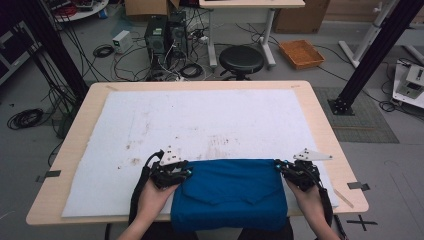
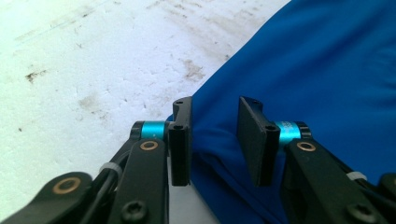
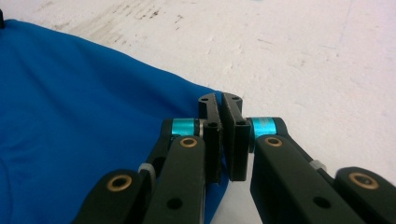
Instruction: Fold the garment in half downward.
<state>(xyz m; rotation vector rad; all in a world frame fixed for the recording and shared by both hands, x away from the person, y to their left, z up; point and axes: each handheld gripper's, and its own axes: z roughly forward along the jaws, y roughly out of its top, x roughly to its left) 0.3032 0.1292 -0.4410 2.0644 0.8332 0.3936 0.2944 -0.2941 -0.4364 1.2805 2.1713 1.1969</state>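
High view: we see a folded blue cloth (image 1: 230,192) lying at the near edge of the table (image 1: 67,150), on a white, stained foam sheet (image 1: 200,120) that covers most of the tabletop. The cloth's near part hangs just over the table's front edge, and a flap-like seam runs across its middle. Our left gripper (image 1: 186,172) sits at the cloth's far left corner and our right gripper (image 1: 278,165) at its far right corner, each held by a hand (image 1: 152,195) that comes in from the bottom.

In the left gripper view we find the jaws of the left gripper (image 2: 214,140) spread apart, with a raised fold of the blue cloth (image 2: 303,70) lying in the gap between them. The pads do not press on the fabric; the left pad stands at the cloth's edge, where the foam sheet (image 2: 93,60) begins.

In the right gripper view we find the jaws of the right gripper (image 3: 220,140) drawn nearly together, only a thin slit left between the pads. The corner of the blue cloth (image 3: 84,107) lies under and beside the left jaw. We cannot tell whether any fabric is caught in the slit. The foam sheet (image 3: 303,56) stretches away beyond.
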